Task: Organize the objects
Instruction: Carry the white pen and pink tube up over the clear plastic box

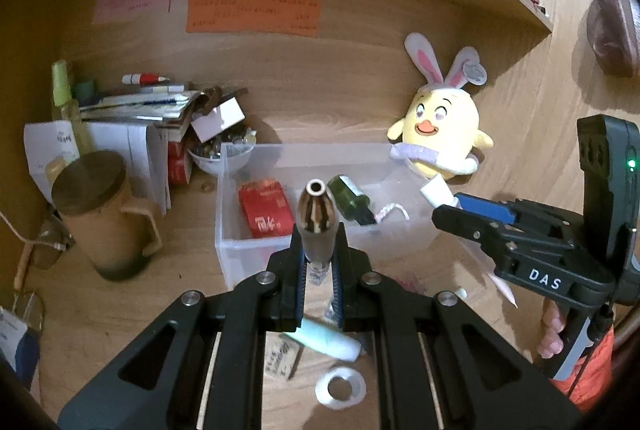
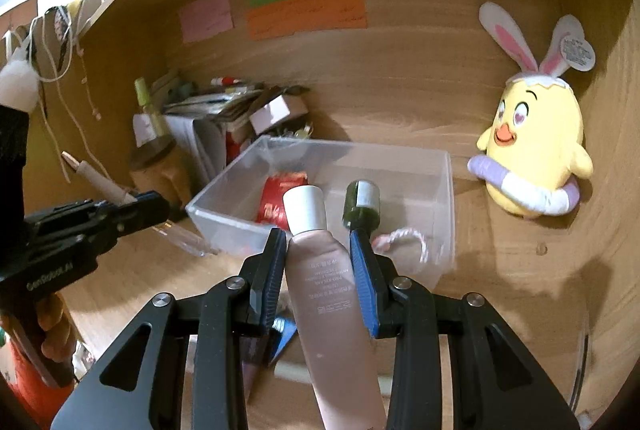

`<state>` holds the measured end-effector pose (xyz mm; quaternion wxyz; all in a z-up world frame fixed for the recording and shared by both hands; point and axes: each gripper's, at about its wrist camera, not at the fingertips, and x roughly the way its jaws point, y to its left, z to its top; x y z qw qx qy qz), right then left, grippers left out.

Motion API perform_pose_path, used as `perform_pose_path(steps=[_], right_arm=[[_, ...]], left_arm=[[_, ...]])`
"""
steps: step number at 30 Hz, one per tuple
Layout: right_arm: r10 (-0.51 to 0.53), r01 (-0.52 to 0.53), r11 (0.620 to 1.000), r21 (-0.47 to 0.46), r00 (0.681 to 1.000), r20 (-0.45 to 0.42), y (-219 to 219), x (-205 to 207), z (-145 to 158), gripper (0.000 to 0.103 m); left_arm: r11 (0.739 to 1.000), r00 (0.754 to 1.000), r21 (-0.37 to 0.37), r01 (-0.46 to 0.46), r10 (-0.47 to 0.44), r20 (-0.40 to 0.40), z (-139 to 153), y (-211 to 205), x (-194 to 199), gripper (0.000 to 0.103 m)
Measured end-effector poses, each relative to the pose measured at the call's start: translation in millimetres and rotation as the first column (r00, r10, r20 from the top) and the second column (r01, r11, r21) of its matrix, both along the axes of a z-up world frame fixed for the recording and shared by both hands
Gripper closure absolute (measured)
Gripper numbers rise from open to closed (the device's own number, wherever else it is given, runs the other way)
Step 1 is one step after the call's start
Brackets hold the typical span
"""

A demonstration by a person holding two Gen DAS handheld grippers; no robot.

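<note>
1. The left gripper (image 1: 319, 230) is clenched on a slim pen-like object with a shiny metallic, ribbed conical tip (image 1: 317, 218); the tip pokes out past the fingertips with its small round opening facing the camera.
2. The right gripper (image 2: 319, 250) grasps a soft pale pink squeeze tube with a white cap (image 2: 320, 270); the blue-lined pads press its sides and the cap sticks out ahead of the fingertips.
3. Just beyond both pairs of fingertips stands a clear rectangular plastic bin (image 1: 236, 246) on the wooden desk (image 1: 120, 306).
4. Inside the bin lie a red packet with white lettering (image 1: 266, 208) to the left, a dark green bottle with a black neck (image 1: 347, 199) on its side, and a pink-and-white twisted cord (image 1: 390, 209) to the right of it.
5. Farther off, right of the bin, a yellow chick plush with pink-lined bunny ears and a lilac swim ring (image 2: 534, 150) leans against the wooden back panel.
6. Left of the left gripper stands a tan mug with a dark round lid (image 1: 105, 214); behind it sits a stack of papers and small boxes (image 1: 148, 110).
7. Beneath the left gripper, on the desk, lie a pale mint tube (image 1: 332, 342) and a white tape ring (image 1: 341, 388).
8. Pink, green and orange paper notes (image 1: 252, 12) are stuck on the back panel.
</note>
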<state>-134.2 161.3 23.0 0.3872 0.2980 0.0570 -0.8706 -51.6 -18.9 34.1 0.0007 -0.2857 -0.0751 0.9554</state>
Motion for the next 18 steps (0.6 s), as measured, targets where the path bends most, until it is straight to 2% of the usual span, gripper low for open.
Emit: perform_pose_path(steps=[12, 18], right_arm=[[-0.027, 0.027, 0.999, -0.029, 1.0, -0.006, -17.5, -54.0, 18.5, 0.073], [-0.037, 0.037, 0.999, -0.008, 0.999, -0.035, -33.2, -73.5, 24.5, 0.073]], left_arm=[[1.0, 1.0, -0.008, -0.011, 0.011, -0.016, 15.0, -16.6, -36.0, 0.093], [0.999, 1.0, -0.028, -0.021, 0.021, -0.019, 18.3, -24.1, -53.6, 0.093]])
